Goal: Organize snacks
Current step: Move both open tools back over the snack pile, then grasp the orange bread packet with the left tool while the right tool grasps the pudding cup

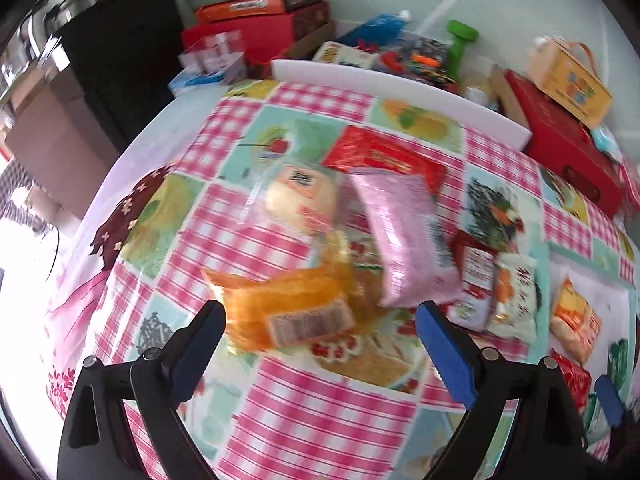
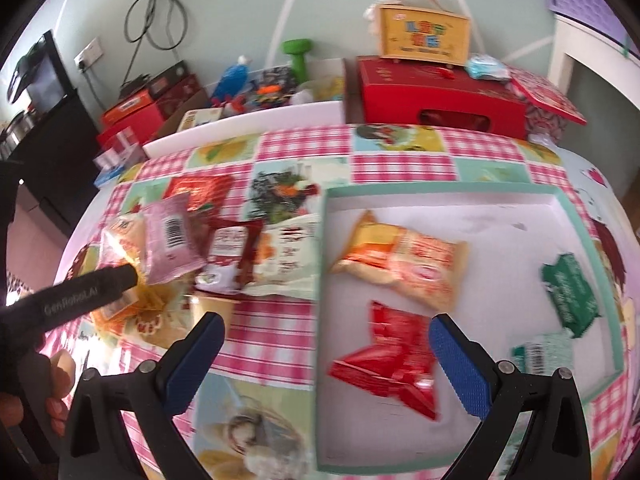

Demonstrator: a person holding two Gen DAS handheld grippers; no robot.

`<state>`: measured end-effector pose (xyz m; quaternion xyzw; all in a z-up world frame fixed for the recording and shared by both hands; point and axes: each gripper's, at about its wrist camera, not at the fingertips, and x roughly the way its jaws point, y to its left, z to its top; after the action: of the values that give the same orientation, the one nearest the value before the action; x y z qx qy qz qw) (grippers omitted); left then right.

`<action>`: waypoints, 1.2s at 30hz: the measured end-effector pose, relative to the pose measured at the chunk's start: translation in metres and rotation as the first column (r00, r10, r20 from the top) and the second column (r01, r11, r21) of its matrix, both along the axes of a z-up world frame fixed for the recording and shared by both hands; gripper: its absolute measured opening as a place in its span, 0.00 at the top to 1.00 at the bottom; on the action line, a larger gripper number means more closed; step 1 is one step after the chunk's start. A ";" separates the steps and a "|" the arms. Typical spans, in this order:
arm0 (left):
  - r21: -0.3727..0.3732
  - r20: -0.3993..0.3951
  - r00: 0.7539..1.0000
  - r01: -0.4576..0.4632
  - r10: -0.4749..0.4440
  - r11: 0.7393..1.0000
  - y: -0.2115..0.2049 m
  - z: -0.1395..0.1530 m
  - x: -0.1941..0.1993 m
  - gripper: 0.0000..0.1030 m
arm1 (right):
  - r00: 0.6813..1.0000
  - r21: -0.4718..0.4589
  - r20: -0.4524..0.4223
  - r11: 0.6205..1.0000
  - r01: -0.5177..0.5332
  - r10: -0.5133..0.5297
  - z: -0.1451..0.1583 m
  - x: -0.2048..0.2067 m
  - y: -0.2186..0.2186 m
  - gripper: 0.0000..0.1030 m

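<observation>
Loose snack packets lie in a pile on the checked tablecloth: an orange packet (image 1: 288, 304), a pink one (image 1: 404, 240), a red one (image 1: 384, 156) and a clear bun packet (image 1: 300, 196). My left gripper (image 1: 320, 316) hangs open just above the orange packet, without touching it. A white tray with a teal rim (image 2: 440, 192) holds an orange packet (image 2: 404, 264), a red packet (image 2: 392, 360) and a green packet (image 2: 568, 292). Above the tray's left edge my right gripper (image 2: 326, 328) is open and holds nothing. The pile (image 2: 172, 240) lies left of the tray.
Behind the cloth stand a red box (image 2: 440, 100), a yellow carry case (image 2: 424, 32), a green dumbbell (image 2: 296, 56) and a white foam board (image 2: 240, 124). More boxes and clutter fill the back left. A hand (image 2: 52, 380) holds the left gripper's handle.
</observation>
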<state>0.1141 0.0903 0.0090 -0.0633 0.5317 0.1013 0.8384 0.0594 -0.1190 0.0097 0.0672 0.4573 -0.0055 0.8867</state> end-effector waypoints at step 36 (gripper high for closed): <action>-0.136 -0.123 0.991 -0.067 0.050 0.989 0.028 -0.061 0.040 0.12 | 0.989 0.072 -0.082 0.991 -0.114 0.119 -0.052 0.043 0.077 0.43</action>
<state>0.1540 0.1185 -0.0519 -0.1311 0.5847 0.0921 0.7953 0.1027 -0.0424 -0.0427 0.0700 0.4981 0.0588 0.8623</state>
